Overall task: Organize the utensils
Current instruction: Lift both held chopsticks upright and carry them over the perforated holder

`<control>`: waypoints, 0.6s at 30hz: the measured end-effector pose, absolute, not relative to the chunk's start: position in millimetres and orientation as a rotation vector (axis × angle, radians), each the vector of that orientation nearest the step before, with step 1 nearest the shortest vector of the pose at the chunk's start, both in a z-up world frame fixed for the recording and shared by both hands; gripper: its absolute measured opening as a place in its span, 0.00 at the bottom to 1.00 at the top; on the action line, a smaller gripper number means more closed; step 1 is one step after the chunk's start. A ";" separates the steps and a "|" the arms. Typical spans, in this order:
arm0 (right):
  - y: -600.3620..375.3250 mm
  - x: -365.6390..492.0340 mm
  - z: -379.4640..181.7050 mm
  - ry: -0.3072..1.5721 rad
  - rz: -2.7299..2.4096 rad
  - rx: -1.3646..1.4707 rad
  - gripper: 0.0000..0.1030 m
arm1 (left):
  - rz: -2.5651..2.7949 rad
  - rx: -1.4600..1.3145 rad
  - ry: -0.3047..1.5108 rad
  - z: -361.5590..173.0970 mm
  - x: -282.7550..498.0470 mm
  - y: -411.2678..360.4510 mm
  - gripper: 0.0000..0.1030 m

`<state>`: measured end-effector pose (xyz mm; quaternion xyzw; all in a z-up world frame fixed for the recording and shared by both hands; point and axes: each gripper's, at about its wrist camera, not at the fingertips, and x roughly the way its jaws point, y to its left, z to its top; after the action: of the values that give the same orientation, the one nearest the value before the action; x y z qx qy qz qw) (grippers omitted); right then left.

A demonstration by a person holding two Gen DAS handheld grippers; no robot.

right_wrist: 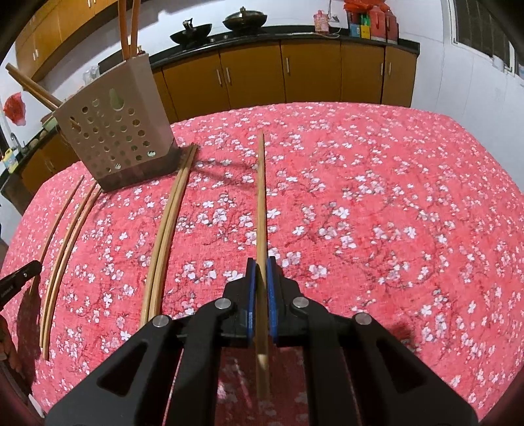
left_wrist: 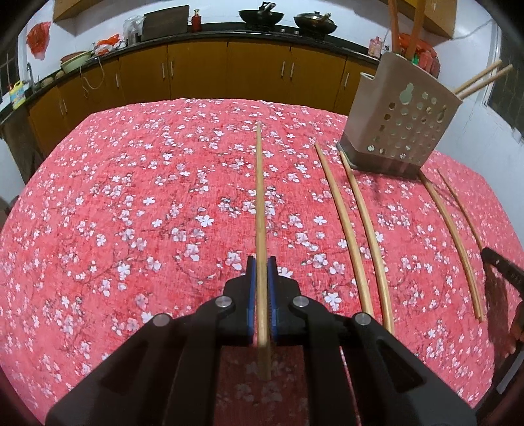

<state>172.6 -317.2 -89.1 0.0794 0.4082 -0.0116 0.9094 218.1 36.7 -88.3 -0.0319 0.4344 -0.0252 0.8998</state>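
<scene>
Nearest the lens in each wrist view, a black tool with blue pads is pressed together on a single wooden chopstick: the left tool pinches one chopstick and the right tool pinches another chopstick, each stick running forward along the fingers with its far tip out over the red flowered cloth on the bench. Judging by this, the step in hand is the pick-up, with both sticks gripped and not yet carried to the perforated beige holder, which stands at the far side of the bench and already has several chopsticks leaning out of its top. The next move likely calls for lifting each stick, tipping it toward upright, and lowering it into the holder's open mouth, one hand at a time so the two sticks do not cross. Loose pairs of chopsticks lie on the cloth between the two tools, one pair reaching right up to the holder's base, with another pair further along; a low sweep could knock them. Those sticks slanting out of the holder may crowd the opening. Behind are cabinets and a counter with woks.
</scene>
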 end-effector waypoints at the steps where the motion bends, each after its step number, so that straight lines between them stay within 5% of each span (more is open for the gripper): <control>1: -318.3 170.4 -84.2 0.828 -0.022 0.162 0.07 | -0.057 -0.075 0.903 -86.0 216.2 38.0 0.08; 18: -339.8 160.1 8.0 0.560 -0.043 0.175 0.07 | -0.074 -0.109 0.648 14.9 203.0 50.8 0.08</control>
<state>160.1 -339.8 8.0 0.0861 0.2758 -0.0214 0.9571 203.0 50.8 14.9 -0.0535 0.3180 -0.0362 0.9459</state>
